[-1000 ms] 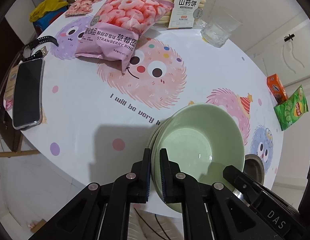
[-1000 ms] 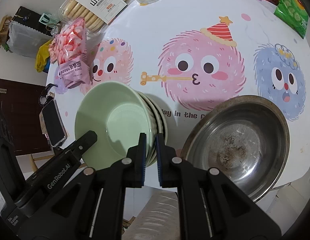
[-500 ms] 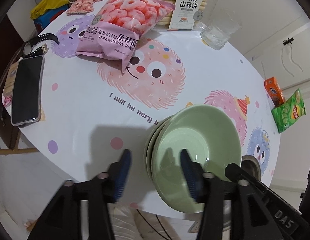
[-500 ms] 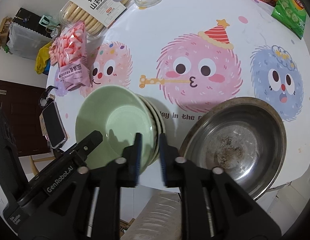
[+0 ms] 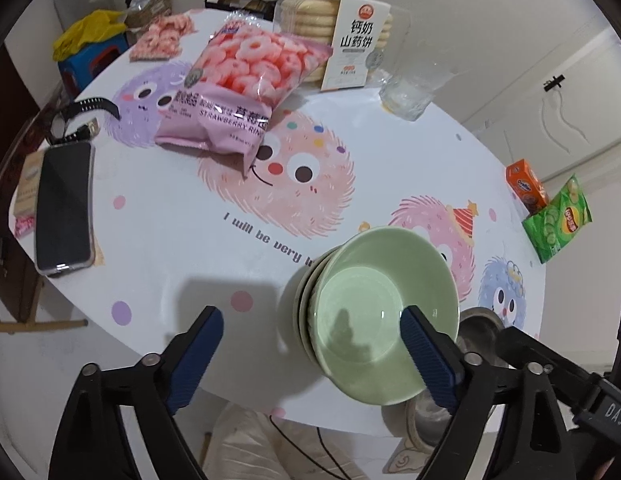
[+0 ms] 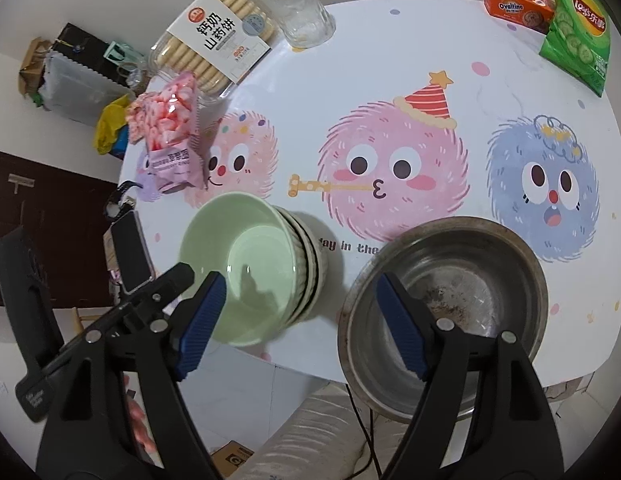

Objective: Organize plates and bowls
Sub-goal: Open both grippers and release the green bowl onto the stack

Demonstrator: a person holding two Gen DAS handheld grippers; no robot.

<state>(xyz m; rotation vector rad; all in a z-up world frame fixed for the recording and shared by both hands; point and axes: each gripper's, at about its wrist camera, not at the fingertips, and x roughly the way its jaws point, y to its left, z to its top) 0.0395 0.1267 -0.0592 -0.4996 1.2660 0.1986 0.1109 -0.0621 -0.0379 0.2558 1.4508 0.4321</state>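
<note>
A stack of pale green bowls (image 5: pixel 382 312) stands near the table's front edge; it also shows in the right wrist view as the green stack (image 6: pixel 246 264). My left gripper (image 5: pixel 310 314) hovers over the stack's left rim. Its jaws are opening, and the blue pads (image 5: pixel 194 348) touch nothing. My right gripper (image 6: pixel 300 280) hangs over the stack's right rim, beside a steel bowl (image 6: pixel 462 280). Its jaws are opening too, with no pad on the bowls. The green stack hides most of the steel bowl (image 5: pixel 476 320) in the left wrist view.
A pink snack bag (image 5: pixel 238 92), a biscuit box (image 5: pixel 350 40) and a glass (image 5: pixel 410 88) sit at the far side. A phone (image 5: pixel 64 208) lies at the left edge. A green chips bag (image 6: pixel 578 28) and an orange box (image 6: pixel 514 4) are at the far right.
Both grippers went from shut on the top green bowl's rim to wide apart and rose a little. The bowl stays on the stack.
</note>
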